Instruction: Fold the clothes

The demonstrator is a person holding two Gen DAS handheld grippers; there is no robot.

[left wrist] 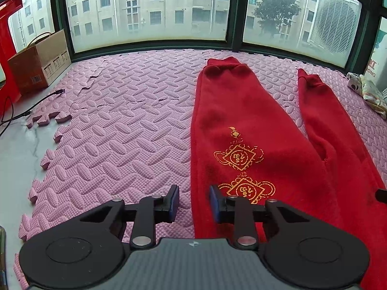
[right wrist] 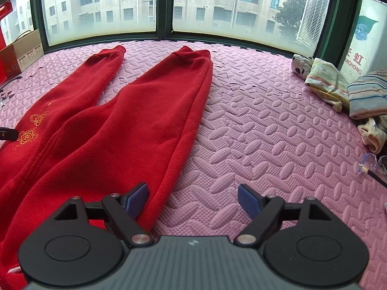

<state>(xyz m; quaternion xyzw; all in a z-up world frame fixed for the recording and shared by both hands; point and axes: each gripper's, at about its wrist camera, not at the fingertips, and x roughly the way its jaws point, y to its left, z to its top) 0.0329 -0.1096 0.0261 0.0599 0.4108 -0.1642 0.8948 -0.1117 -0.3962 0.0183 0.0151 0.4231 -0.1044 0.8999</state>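
Pink foam mat (left wrist: 116, 130) over marble floor (left wrist: 21, 149); dark-framed windows (left wrist: 147, 7), grey daylight, apartment blocks outside.

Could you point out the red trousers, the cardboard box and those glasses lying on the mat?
red trousers (right wrist: 145, 120): right wrist view, middle of the right leg.
cardboard box (left wrist: 36, 70): left wrist view, its front side.
glasses (right wrist: 371, 163): right wrist view, clear lens by the edge.

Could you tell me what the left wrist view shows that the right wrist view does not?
Only the left wrist view shows the black cable lying off the mat and the marble surface. Only the right wrist view shows the pile of striped clothes and clear glasses. Both show the red trousers on the pink foam mat, the cardboard box and the windows.
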